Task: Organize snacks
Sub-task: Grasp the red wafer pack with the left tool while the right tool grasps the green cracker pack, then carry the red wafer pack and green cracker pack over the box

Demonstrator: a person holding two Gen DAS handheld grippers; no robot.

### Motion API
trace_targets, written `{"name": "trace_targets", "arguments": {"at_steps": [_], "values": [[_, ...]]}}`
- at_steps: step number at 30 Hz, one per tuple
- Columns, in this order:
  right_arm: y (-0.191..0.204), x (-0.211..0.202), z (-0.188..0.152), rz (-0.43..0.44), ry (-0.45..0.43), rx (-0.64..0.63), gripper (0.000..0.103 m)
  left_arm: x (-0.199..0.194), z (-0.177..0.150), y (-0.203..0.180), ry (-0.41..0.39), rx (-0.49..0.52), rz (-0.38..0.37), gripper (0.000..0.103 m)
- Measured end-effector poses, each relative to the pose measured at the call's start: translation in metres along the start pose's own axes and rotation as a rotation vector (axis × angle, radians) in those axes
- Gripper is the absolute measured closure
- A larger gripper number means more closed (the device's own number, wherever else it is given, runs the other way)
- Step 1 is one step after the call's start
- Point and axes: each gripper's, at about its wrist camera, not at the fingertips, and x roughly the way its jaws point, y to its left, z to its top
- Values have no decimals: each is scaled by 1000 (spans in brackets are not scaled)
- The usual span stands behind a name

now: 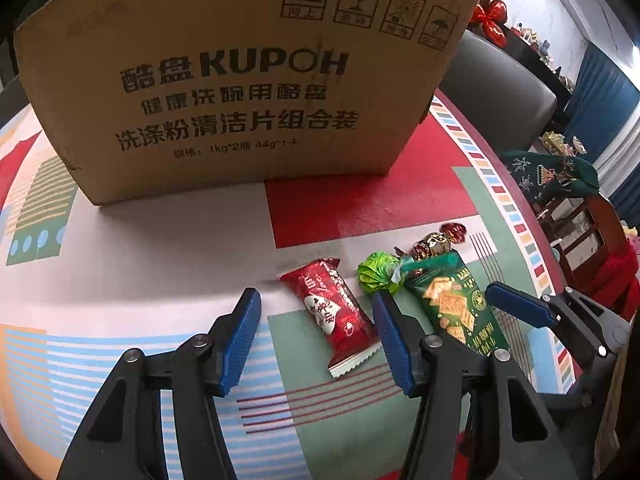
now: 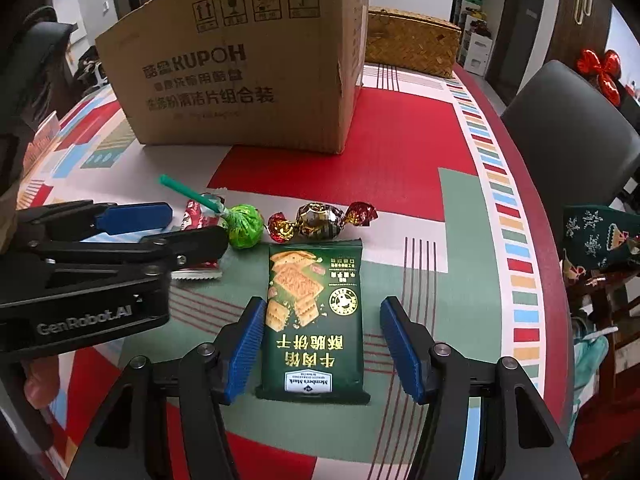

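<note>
Lying lengthwise between the spread right gripper (image 2: 320,344), the cracker packet (image 2: 314,320) points toward the box (image 2: 240,72); left gripper (image 1: 316,336) also spread.

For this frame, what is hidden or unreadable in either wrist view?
- Cardboard box interior: both views show only its outer walls, so its contents are unknown.
- Red snack packet: right wrist view, mostly covered by the left tongs.
- Wicker basket: right wrist view, partly behind the box; absent from the left wrist view.
- Small spec line on the box: blurred in the right wrist view.

Both hand-held grippers w/ jaws wide apart, low & level: left (image 1: 316,336) beside right (image 2: 322,344).
</note>
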Motion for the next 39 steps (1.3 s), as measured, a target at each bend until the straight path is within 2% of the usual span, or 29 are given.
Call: {"name": "trace_targets", "arguments": {"at_steps": [1, 6, 13, 25, 30, 39], "values": [[1, 0, 0, -5, -4, -1, 44, 0, 0, 0, -1, 1, 0, 51], [1, -1, 0, -11, -21, 7, 55, 0, -1, 2, -5, 6, 28, 79], [2, -3, -3, -7, -33, 13, 59, -10, -16, 2, -2, 28, 23, 80], [5, -28, -8, 24, -65, 50, 59, -32, -45, 5, -4, -18, 3, 80], [8, -42, -7, 19, -89, 52, 59, -51, -46, 5, -39, -20, 13, 80], [14, -75, 3, 34, -160, 61, 59, -98, -36, 3, -152, -13, 16, 80]]}}
